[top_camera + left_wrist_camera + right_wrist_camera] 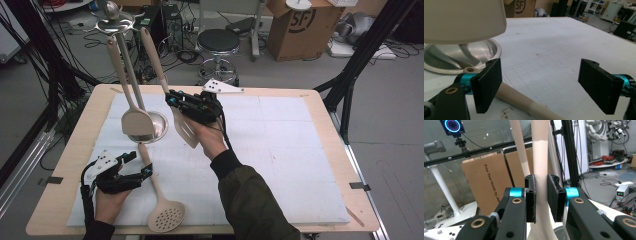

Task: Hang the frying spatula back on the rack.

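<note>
Right gripper, high view: the right gripper [176,102] sits at frame centre, a little above the middle, its jaws closed on the handle of a slotted turner [184,127]; the right hand [210,137] holds it from below.
Turner, high view: its handle runs up and left to the rack [114,22] at the top left; its blade hangs just right of the rack's metal base [159,127].
Spatula, high view: a second beige spatula [135,122] hangs from the same rack, its blade in front of the base.
Left gripper, high view: the left gripper [137,164] lies at lower left, jaws wide apart and holding nothing, with the left hand [107,202] behind it.
Skimmer, high view: a skimmer [162,212] lies flat on the white mat [280,150], handle between the left jaws, round holed head at the bottom edge.
Left gripper, left gripper view: the two black pads stand far apart at lower left and lower right; the skimmer handle [524,101] lies on the mat just beside the left pad, whether touching I cannot tell.
Background, left gripper view: the spatula blade [461,20] hangs at upper left above the metal base [461,57].
Right gripper, right gripper view: the right gripper [541,197] has both pads pressed on the turner handle [539,157], which rises upright through frame centre.
Second handle, right gripper view: another beige handle [520,147] rises just to the left, behind.
</note>
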Demonstrator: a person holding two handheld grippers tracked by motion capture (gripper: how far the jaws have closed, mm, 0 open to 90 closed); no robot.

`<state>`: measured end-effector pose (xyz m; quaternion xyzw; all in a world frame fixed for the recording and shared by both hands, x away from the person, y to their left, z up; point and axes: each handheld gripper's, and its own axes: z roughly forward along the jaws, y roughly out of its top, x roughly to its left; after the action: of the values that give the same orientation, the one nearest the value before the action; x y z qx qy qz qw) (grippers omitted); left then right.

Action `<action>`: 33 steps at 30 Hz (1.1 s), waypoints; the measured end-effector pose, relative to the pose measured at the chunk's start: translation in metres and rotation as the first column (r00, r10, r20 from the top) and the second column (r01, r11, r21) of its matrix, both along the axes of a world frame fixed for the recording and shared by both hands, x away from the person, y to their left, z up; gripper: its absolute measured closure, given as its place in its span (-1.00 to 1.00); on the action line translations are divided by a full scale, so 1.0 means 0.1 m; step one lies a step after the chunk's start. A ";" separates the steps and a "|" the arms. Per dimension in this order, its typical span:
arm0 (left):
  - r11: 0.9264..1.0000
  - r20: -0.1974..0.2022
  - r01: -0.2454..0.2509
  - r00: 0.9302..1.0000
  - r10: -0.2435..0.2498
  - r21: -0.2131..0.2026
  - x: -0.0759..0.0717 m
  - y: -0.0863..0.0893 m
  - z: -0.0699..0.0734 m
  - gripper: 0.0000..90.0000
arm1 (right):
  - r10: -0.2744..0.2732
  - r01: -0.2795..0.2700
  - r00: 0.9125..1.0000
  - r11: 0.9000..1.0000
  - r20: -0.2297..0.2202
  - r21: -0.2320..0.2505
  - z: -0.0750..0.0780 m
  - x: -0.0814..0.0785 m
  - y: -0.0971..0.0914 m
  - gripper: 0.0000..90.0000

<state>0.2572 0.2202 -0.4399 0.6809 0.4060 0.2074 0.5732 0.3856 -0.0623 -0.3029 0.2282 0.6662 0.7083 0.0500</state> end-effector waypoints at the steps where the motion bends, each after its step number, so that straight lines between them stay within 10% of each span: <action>1: 1.000 0.001 0.001 1.000 -0.001 0.001 0.00 0.00 0.00 -0.56 | 0.003 -0.003 1.000 1.000 0.002 -0.001 0.01 0.00 0.02 0.74; 33: 1.000 -0.003 -0.008 1.000 0.008 -0.007 -0.02 0.04 0.00 -0.56 | 0.020 -0.021 0.999 0.999 -0.025 -0.028 0.02 0.13 0.22 0.74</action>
<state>0.2553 0.2245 -0.4398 0.6776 0.4103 0.2073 0.5740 0.3989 -0.0404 -0.3010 0.2293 0.6789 0.6965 0.0375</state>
